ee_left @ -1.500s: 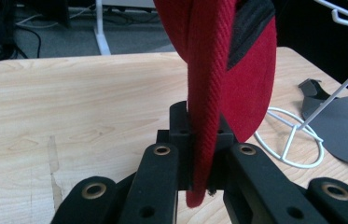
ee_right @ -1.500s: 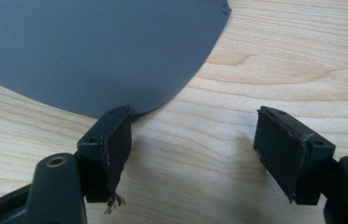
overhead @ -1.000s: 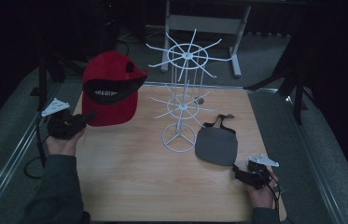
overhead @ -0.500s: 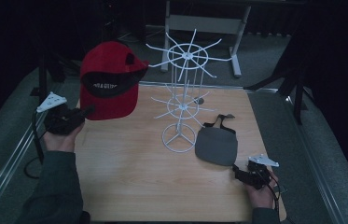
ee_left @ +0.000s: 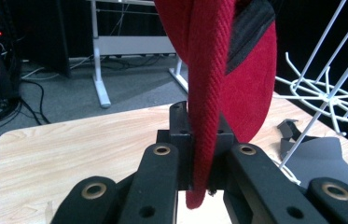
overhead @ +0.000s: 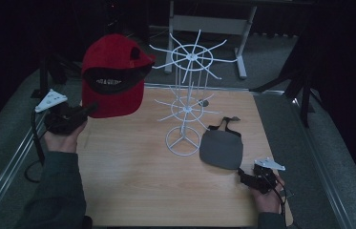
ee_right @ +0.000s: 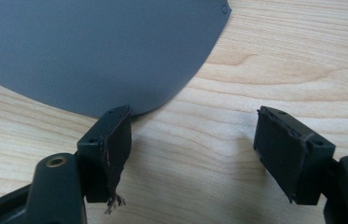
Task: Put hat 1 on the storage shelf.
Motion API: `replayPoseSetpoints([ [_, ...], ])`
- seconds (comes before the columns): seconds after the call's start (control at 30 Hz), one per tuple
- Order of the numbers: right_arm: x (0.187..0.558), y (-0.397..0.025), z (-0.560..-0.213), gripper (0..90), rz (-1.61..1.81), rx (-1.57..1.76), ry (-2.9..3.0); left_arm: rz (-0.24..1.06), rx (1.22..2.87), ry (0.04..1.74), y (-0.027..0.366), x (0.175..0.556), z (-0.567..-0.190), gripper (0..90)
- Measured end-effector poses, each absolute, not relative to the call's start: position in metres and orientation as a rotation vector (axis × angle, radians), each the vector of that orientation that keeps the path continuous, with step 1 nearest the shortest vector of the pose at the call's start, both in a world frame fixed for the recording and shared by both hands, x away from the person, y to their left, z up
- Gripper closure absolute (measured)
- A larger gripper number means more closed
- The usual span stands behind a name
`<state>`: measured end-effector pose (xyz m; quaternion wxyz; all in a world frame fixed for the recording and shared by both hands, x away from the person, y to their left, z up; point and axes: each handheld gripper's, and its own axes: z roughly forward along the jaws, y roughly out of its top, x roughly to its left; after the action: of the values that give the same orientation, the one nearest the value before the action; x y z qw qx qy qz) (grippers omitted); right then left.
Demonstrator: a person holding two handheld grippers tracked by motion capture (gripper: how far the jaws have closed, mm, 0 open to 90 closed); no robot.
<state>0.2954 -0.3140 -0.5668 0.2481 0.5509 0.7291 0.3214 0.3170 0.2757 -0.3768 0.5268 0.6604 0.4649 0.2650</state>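
A red cap point(overhead: 112, 76) with a black inner band hangs in the air at the left of the table, its brim pinched in my left gripper point(overhead: 89, 109). In the left gripper view the red brim point(ee_left: 209, 93) runs down between the shut jaws. A white wire rack point(overhead: 187, 90) with two tiers of spokes stands mid-table, right of the cap. A grey visor point(overhead: 222, 148) with black straps lies flat right of the rack's base. My right gripper point(overhead: 245, 176) rests open on the wood just short of the visor's edge point(ee_right: 92, 51).
The wooden table point(overhead: 132, 191) has metal rails along both sides. A white metal frame point(overhead: 209, 24) stands on the floor behind the table. A cable trails from the left gripper down the table's left side.
My left gripper has raised the red cap and carried it up and slightly right, toward the rack's upper tier. The right gripper and the grey visor have stayed put.
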Motion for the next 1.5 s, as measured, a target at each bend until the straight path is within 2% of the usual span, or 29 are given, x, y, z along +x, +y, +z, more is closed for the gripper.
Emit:
replayPoseSetpoints([
  [1.5,0.295,-0.314,-0.567,27.7,0.877,1.499,1.989,0.619,1.492,1.05,0.26,0.317,-0.347,86.0],
])
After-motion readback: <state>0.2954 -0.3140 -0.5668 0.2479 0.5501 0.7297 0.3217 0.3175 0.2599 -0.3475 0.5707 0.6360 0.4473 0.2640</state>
